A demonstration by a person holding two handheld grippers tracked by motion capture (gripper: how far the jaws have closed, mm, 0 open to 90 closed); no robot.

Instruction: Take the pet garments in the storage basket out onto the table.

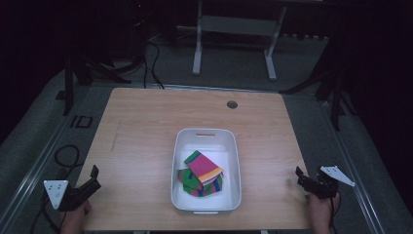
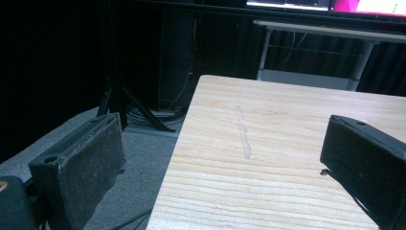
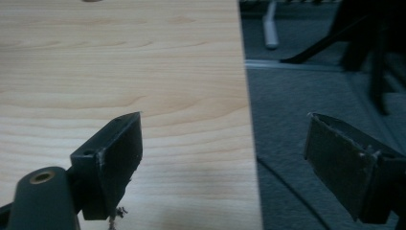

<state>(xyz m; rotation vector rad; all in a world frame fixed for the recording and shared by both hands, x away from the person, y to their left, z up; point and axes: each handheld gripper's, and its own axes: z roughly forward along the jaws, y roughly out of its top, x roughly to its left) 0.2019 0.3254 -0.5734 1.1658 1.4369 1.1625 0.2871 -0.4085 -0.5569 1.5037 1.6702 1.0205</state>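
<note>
Pale wood counter (image 1: 146,126), white plastic bin (image 1: 236,161) sitting centre, toward the near edge. Folded striped socks (image 1: 202,173) piled inside, pink-and-yellow one on top, likely parked there as the work items. Left gripper (image 1: 90,183) at near-left corner, right gripper (image 1: 303,176) at near-right edge, both jaws spread wide, holding nothing. Looks like a neutral ready pose, hands off to the sides. Socks well apart from both jaws, roughly midway between them.

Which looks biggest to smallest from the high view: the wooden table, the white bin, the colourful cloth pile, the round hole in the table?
1. Wooden table
2. White bin
3. Colourful cloth pile
4. Round hole
</note>
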